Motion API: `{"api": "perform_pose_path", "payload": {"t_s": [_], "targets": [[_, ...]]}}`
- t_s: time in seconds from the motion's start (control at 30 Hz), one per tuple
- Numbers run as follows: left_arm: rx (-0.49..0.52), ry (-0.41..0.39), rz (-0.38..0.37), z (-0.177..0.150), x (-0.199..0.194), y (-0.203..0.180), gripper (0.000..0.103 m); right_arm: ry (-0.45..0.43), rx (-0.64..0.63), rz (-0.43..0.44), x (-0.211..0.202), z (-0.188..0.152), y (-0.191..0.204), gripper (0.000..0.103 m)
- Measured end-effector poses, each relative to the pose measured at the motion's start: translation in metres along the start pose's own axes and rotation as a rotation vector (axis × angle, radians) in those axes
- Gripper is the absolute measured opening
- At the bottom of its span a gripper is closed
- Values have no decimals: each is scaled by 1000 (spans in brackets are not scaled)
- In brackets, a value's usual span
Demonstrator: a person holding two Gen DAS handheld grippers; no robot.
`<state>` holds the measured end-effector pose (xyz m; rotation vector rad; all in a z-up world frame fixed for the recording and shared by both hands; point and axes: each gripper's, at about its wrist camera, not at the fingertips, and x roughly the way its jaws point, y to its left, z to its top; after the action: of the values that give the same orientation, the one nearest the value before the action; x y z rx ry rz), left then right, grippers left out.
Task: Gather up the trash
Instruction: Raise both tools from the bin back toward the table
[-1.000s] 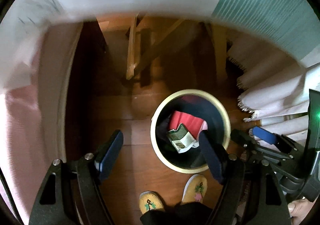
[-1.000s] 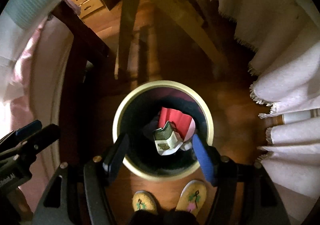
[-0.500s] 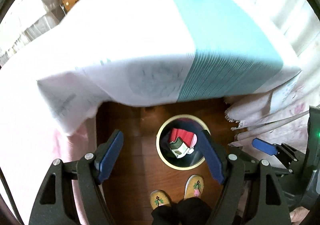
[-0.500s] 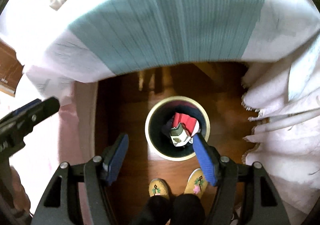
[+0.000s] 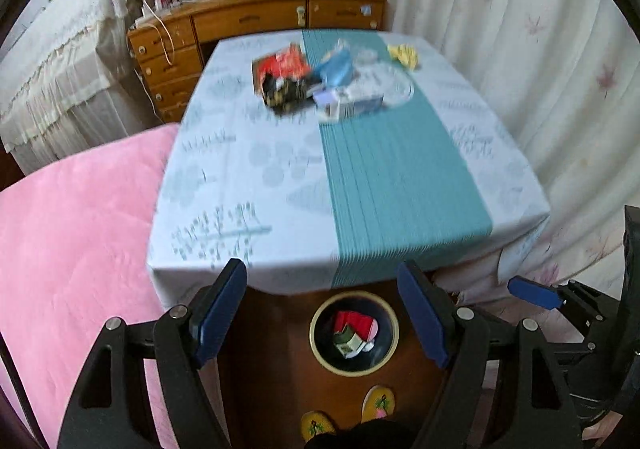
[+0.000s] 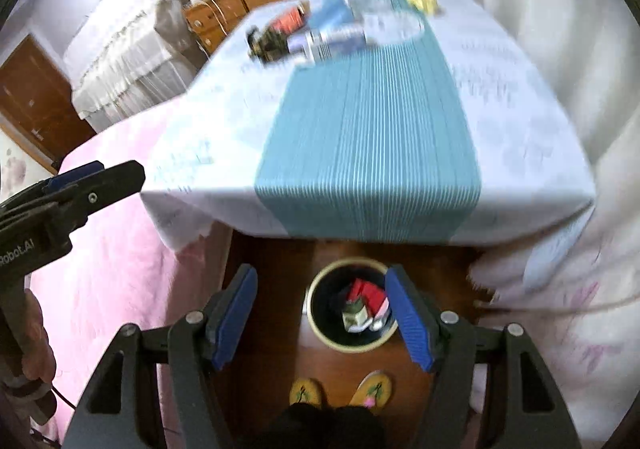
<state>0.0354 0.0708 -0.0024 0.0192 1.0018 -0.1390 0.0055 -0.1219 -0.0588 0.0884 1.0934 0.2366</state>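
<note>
**Cream-rimmed bin on the floor, litter on the far counter**

Cream rim and dark inside mark the round trash bin, which stands on the brown wooden floor just past the near edge of the counter. Inside it lies a red folded wrapper with a small green-and-white carton on top of it, tipped on its side, and a bit of pink at the right. In the right wrist view the same bin shows between the blue pads, with the carton near its middle.

More trash sits in a blurred heap at the far end of the counter, on a white patterned cloth with a teal striped band down its middle: a red-orange packet, a black and yellow crumpled thing, a blue bag, a white and blue box, clear plastic and a yellow scrap at the far right. Their finer details cannot be read.

Left tool stands wide with nothing between its pads. Right tool is likewise wide and empty; it hangs above the bin, not touching it. Two yellow slippers show at the near edge, and a pink blanket lies left of the counter.
</note>
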Motion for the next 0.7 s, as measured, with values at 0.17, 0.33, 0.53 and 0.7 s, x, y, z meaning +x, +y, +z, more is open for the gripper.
{"api": "perform_pose_path", "payload": {"t_s": [0.17,0.33,0.53,0.7], "targets": [[-6,-64,37,25,-31,-10,76,-95,-46,41,-39,33,-1,67],[-24,-112,66,40,-53,-18,76,-152,-113,80,-57,56,-4,67],[-37,-114,86,53,-54,-21,76,-181,-133,101,-62,76,-8,67],[-45,-85,62,67,-36,-15,76,-187,-125,103,-55,90,-12,67]]}}
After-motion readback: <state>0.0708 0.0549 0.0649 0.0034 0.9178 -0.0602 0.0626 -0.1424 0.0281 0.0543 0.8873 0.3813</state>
